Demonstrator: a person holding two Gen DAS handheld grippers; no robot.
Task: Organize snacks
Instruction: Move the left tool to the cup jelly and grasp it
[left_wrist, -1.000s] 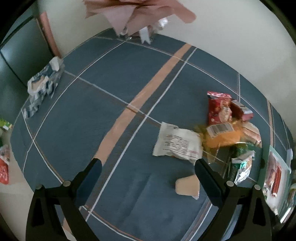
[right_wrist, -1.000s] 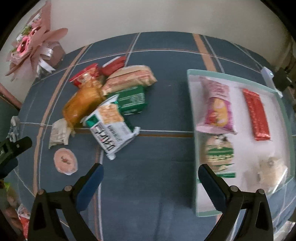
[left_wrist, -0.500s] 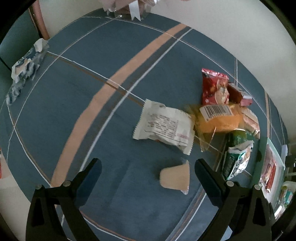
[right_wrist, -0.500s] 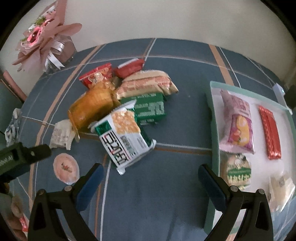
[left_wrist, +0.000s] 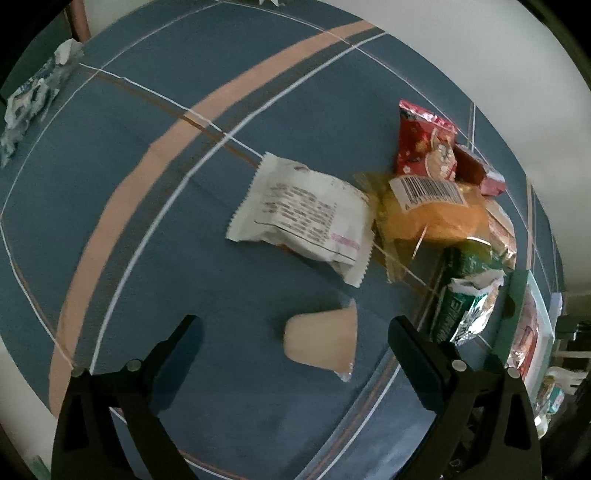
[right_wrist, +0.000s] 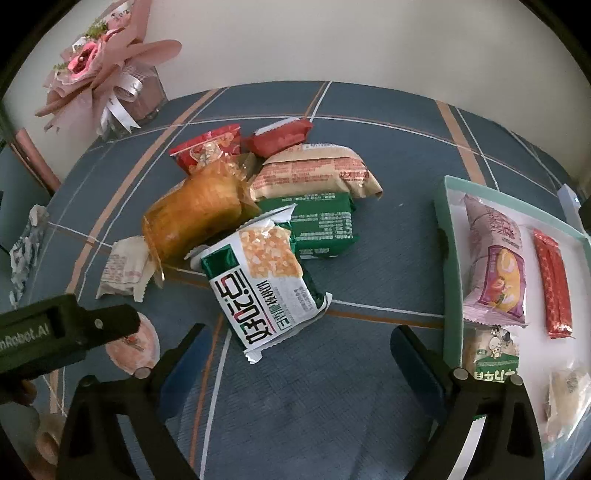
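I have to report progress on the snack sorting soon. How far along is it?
Partly done. Several packets, including the purple packet and red bar, lie in the tray. Nothing is held: the left gripper brackets the jelly cup, jaws open. The pile around the green-and-white packet remains.

Left tool hides part of the jelly cup; tray cut off at right

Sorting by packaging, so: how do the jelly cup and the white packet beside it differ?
The jelly cup is a small rigid tub lying on its side; the white packet is a larger, flat, soft wrapper. The cup's side is plain peach, the packet white with printed text. Both lie loose on the blue tablecloth.
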